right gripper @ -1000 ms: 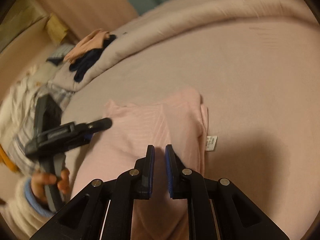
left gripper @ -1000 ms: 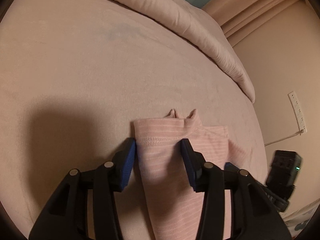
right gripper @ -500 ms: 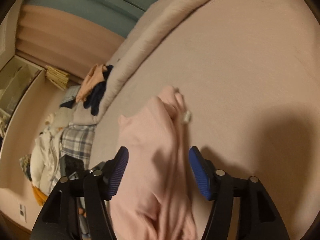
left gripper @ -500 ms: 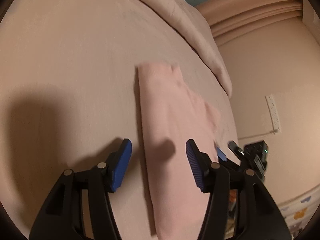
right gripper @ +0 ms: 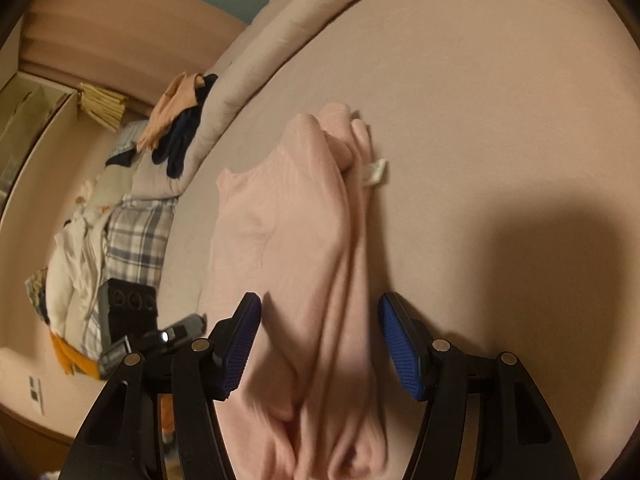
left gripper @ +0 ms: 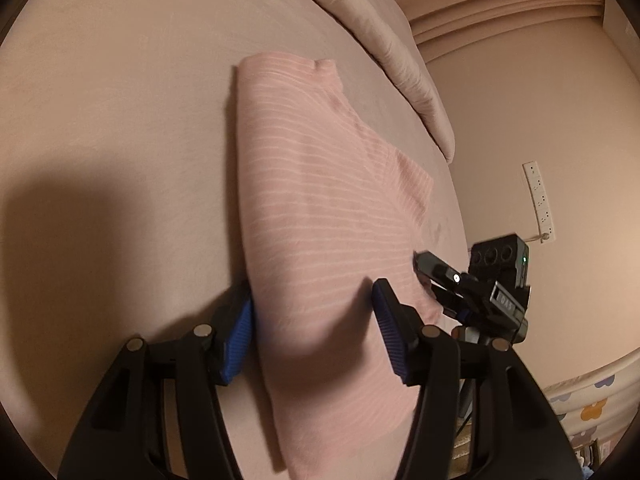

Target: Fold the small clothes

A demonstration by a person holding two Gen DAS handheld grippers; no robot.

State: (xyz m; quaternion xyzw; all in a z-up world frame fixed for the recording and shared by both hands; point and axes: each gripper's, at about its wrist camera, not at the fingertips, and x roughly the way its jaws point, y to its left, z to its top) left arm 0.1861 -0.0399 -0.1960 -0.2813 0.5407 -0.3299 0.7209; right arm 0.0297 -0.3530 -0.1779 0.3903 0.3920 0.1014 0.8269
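Note:
A pink striped garment lies folded into a long strip on the pink bed sheet. My left gripper is open and straddles the strip's near part; its left pad sits at the cloth's edge and the right pad stands clear above it. In the right wrist view the same garment shows bunched folds and a white label. My right gripper is open over that end, with cloth between its pads but not pinched. Each gripper shows in the other's view: right gripper, left gripper.
A rolled duvet runs along the far side of the bed. A power strip hangs on the wall beyond the bed's edge. A pile of clothes and a plaid cloth lie off the bed's other side.
My right gripper has gone from shut to open. The left jaws have widened a little. Both hands have swung round, so the garment now runs lengthwise away from each gripper.

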